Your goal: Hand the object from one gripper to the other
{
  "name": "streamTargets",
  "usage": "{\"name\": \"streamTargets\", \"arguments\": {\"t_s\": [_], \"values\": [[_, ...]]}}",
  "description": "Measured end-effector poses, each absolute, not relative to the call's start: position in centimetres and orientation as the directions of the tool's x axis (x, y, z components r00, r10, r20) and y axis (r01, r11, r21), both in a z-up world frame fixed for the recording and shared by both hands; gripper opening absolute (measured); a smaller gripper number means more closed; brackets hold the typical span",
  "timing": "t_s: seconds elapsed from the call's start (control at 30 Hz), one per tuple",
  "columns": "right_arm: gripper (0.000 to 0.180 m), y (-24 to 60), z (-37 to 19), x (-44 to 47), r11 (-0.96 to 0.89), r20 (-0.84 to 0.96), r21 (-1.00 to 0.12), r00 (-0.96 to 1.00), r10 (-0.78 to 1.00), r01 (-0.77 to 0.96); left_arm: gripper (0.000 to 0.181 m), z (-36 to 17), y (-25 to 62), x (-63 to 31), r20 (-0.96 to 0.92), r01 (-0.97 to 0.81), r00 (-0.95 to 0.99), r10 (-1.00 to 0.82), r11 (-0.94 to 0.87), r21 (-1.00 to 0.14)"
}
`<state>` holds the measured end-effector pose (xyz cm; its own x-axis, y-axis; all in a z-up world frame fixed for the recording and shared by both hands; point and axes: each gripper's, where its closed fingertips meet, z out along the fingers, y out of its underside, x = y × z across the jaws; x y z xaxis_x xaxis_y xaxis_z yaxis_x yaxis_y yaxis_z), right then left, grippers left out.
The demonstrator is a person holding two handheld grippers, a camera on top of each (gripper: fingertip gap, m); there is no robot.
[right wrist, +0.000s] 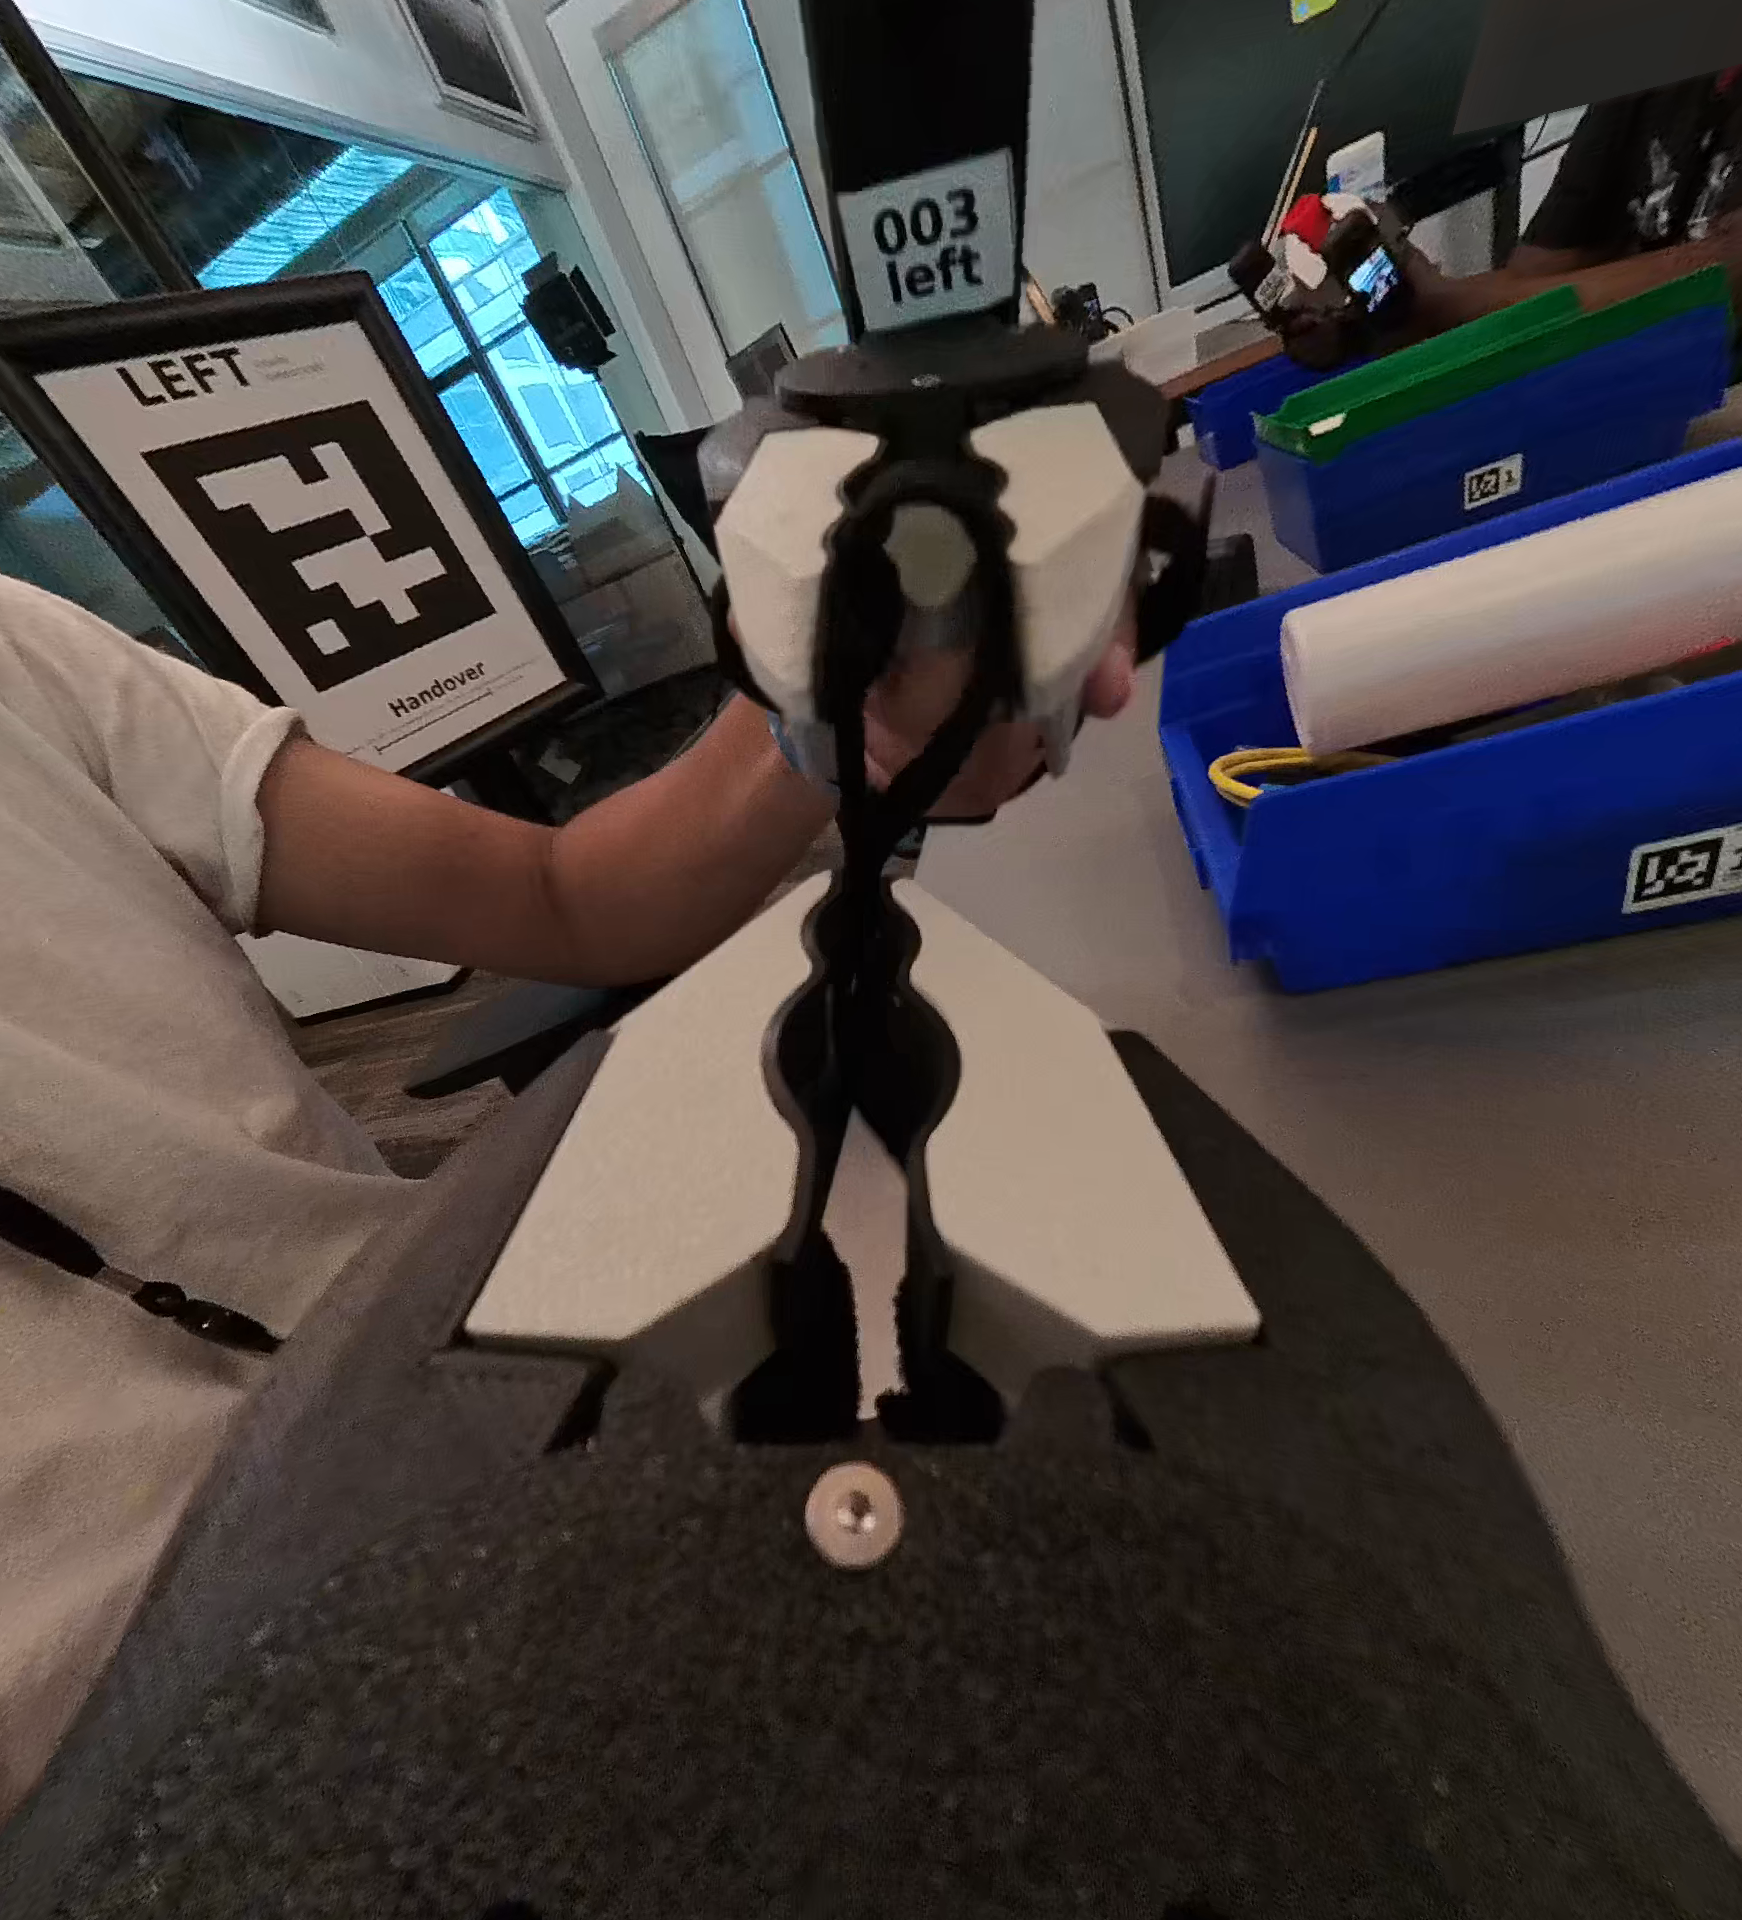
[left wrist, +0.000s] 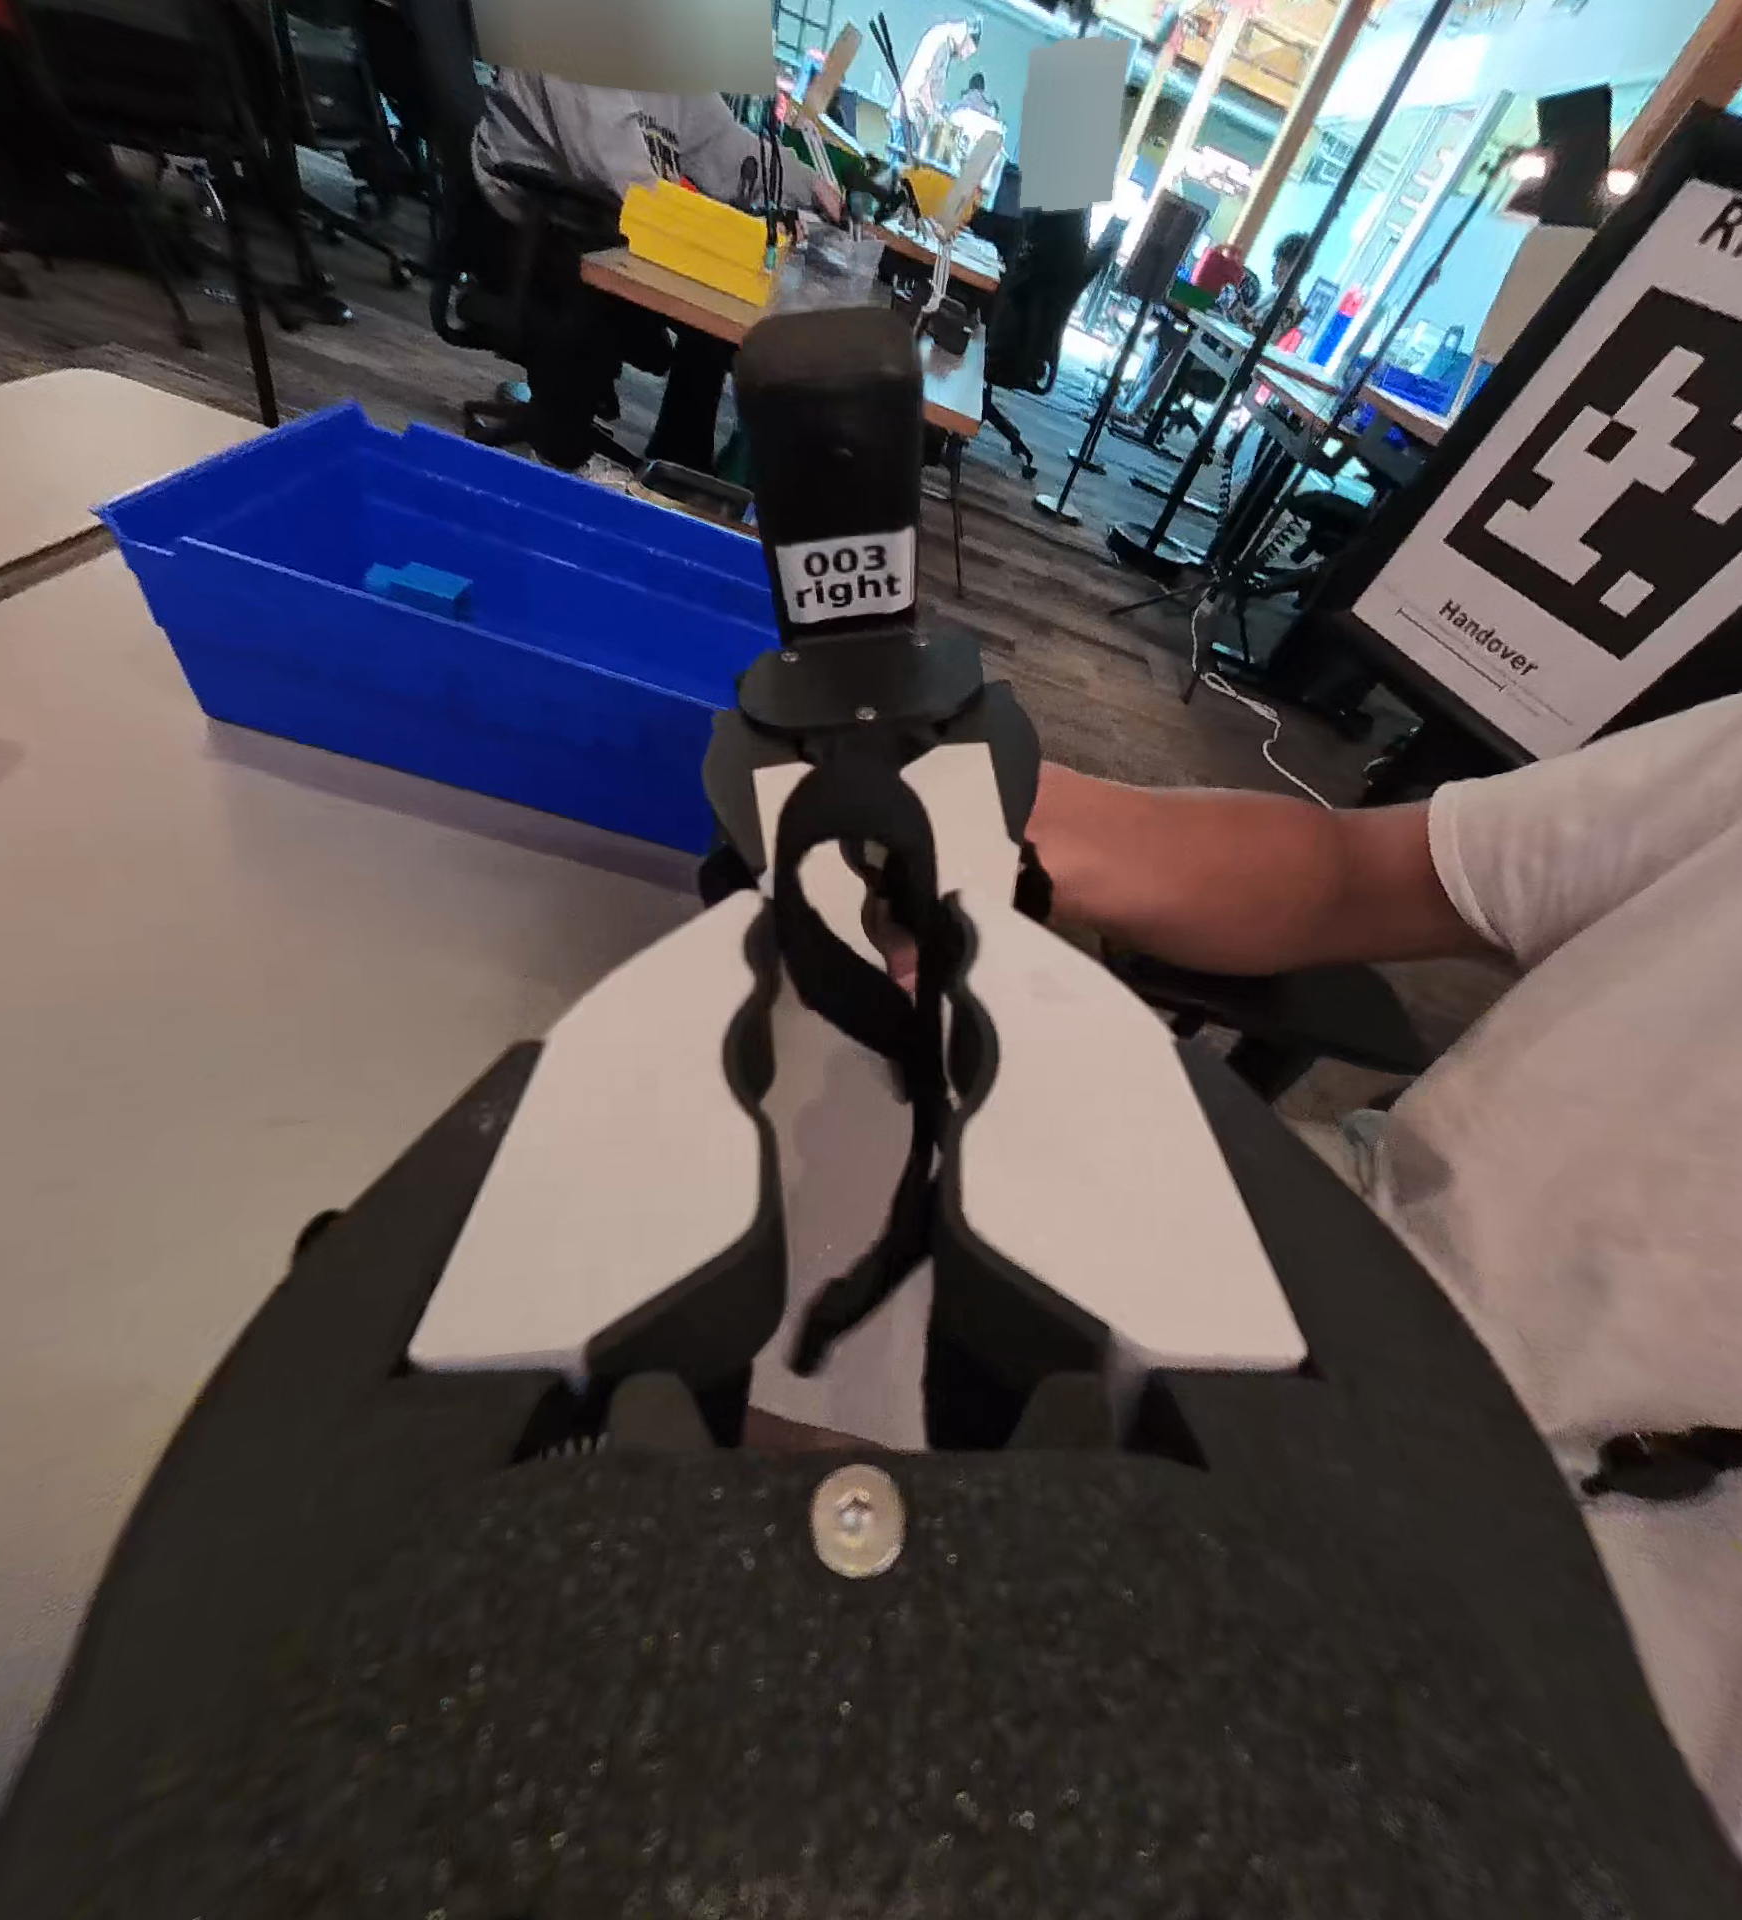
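A black strap runs between my two grippers, which face each other tip to tip above the table. My left gripper has its jaws apart. The strap passes loosely through the gap along its right finger, and a loose end hangs near its base. My right gripper is shut on the strap, which fills the narrow gap at its tips. In the right wrist view the left gripper shows with the strap looped between its white fingers. The right gripper also shows in the left wrist view.
A blue bin holding a small blue block stands on the grey table. More blue bins, one with a white roll, stand at the right. Framed marker signs stand beside the person holding the grippers. Spacing between my two grippers at the tips: around 4 centimeters.
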<state>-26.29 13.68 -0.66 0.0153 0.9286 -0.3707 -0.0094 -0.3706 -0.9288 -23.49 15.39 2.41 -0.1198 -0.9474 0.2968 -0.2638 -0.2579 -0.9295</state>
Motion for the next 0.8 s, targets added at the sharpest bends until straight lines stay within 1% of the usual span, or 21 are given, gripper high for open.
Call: {"name": "streamTargets", "arguments": {"t_s": [0.1,0.13,0.23,0.27,0.37,0.5,0.57,0.63,0.67,0.73,0.8], "values": [[0.005,13.8,-1.0,-26.5,-0.382,-0.382,-0.924,0.023,0.924,0.000,0.009,2.3,15.5,-23.7,0.268,-0.274,-0.120,-0.956,-0.228,-0.934],[0.005,14.0,-1.1,-26.5,-0.387,-0.387,-0.922,0.035,0.921,-0.003,0.005,2.2,15.6,-23.7,0.257,-0.274,-0.111,-0.960,-0.219,-0.936],[0.007,15.0,-0.6,-26.1,-0.378,-0.382,-0.924,0.083,0.920,-0.059,0.005,2.9,16.5,-23.7,0.259,-0.241,-0.067,-0.963,-0.237,-0.941],[0.012,15.3,-0.5,-25.9,-0.362,-0.369,-0.929,0.098,0.924,-0.081,0.005,3.3,17.0,-23.8,0.264,-0.217,-0.047,-0.963,-0.248,-0.944],[0.038,16.5,-0.9,-25.4,-0.277,-0.291,-0.956,0.209,0.934,-0.092,0.005,5.5,19.1,-25.0,0.292,-0.092,0.041,-0.955,-0.295,-0.951],[0.066,18.5,-2.9,-25.5,-0.073,-0.051,-0.997,0.417,0.908,0.037,0.004,8.5,22.4,-27.9,0.382,0.125,0.153,-0.911,-0.366,-0.922],[0.073,20.1,-3.3,-25.4,0.072,0.122,-0.991,0.563,0.818,0.110,0.004,8.9,23.7,-29.0,0.412,0.182,0.212,-0.886,-0.379,-0.907],[0.074,21.7,-2.7,-24.4,0.208,0.283,-0.959,0.735,0.616,0.195,0.004,8.8,24.4,-29.5,0.445,0.214,0.245,-0.862,-0.399,-0.892],[0.071,21.8,-2.5,-24.3,0.259,0.354,-0.933,0.775,0.524,0.250,0.004,8.7,24.5,-29.4,0.461,0.221,0.254,-0.850,-0.413,-0.884],[0.069,21.6,-2.8,-25.1,0.285,0.478,-0.876,0.776,0.411,0.388,0.004,8.0,24.6,-28.9,0.490,0.215,0.269,-0.829,-0.444,-0.870],[0.060,21.4,-2.7,-25.5,0.279,0.528,-0.846,0.784,0.327,0.454,0.004,7.3,24.3,-27.9,0.508,0.207,0.279,-0.815,-0.466,-0.860]]}}
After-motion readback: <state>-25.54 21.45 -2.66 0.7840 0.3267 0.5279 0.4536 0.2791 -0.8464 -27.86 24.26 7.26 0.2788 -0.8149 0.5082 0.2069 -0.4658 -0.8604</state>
